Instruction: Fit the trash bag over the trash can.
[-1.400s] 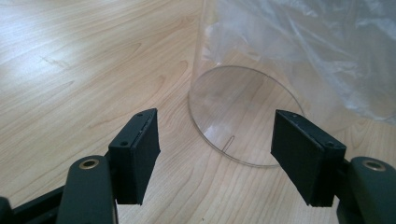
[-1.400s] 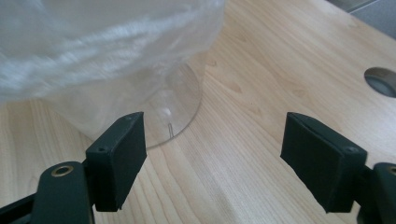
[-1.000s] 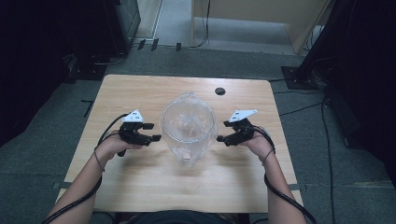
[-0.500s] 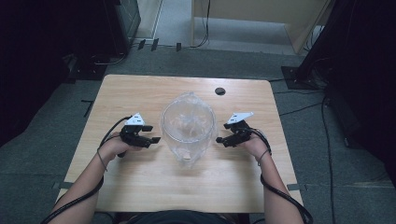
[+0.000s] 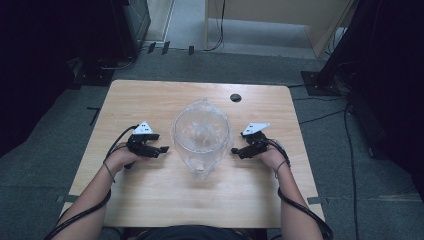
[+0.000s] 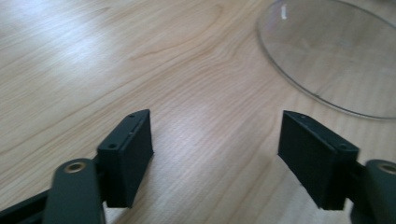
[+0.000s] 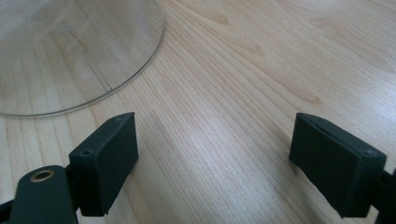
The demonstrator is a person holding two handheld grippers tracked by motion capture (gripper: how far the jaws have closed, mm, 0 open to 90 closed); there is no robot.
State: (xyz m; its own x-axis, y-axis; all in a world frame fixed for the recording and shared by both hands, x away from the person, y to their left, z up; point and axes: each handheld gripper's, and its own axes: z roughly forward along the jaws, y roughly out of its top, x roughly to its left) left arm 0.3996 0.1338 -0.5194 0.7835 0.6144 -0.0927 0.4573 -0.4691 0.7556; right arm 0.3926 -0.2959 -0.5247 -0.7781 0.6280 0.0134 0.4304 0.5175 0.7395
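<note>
High view: a clear glass bowl (image 5: 201, 136) sits near the centre of the wooden table (image 5: 165, 200), with what seems to be a pouring lip on its near side; the glare makes this hard to confirm. The left gripper (image 5: 161, 149) is positioned just beside the bowl's left wall, and the right gripper (image 5: 235, 151) just beside its right wall. Neither touches the glass. A small dark round object (image 5: 235, 97) lies near the far edge of the table, well apart from the bowl.

Left gripper view: the two black jaws stand wide apart and have just been opening. Nothing is between them except bare tabletop (image 6: 93, 70). The curved bowl rim (image 6: 299, 88) occupies the upper right, clear of both jaws.

Right gripper view: the jaws stand wide apart and have just been opening, with bare wood between them. The bowl rim (image 7: 135, 70) curves through the upper left, near the left-hand jaw but apart from it.
</note>
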